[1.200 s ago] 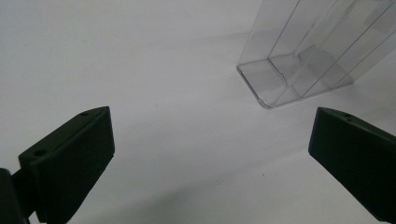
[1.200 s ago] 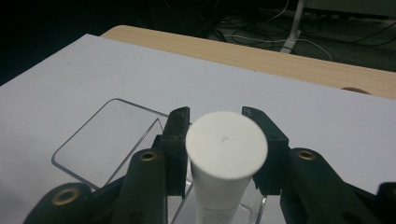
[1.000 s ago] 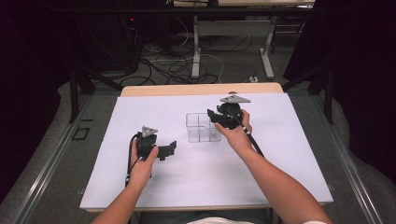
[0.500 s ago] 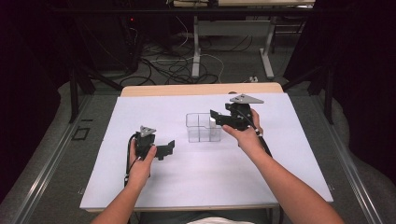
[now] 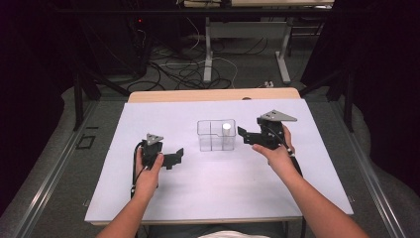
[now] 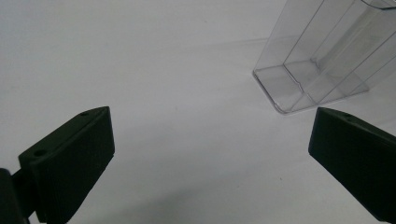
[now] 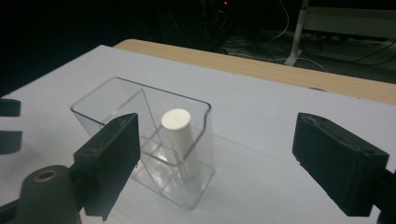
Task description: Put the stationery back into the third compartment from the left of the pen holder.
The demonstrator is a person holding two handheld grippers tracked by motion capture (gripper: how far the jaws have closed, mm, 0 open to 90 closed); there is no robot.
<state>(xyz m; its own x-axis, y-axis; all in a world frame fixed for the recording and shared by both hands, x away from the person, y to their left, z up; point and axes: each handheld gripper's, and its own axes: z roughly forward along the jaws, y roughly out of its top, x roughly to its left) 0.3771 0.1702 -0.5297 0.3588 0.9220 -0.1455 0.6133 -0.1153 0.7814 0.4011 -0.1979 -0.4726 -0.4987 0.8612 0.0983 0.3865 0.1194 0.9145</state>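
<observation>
Both tools gape empty: my right tool hangs just right of the clear divided box at frame centre, white cylinder upright in its back-right compartment, my left tool lower left, so I judge a straight, clear withdrawal best.

We count one clear plastic box on the table, split into two compartments; one white cylinder stands in it; we count two grippers, the left gripper and the right gripper; one white sheet covers one wooden table.
</observation>
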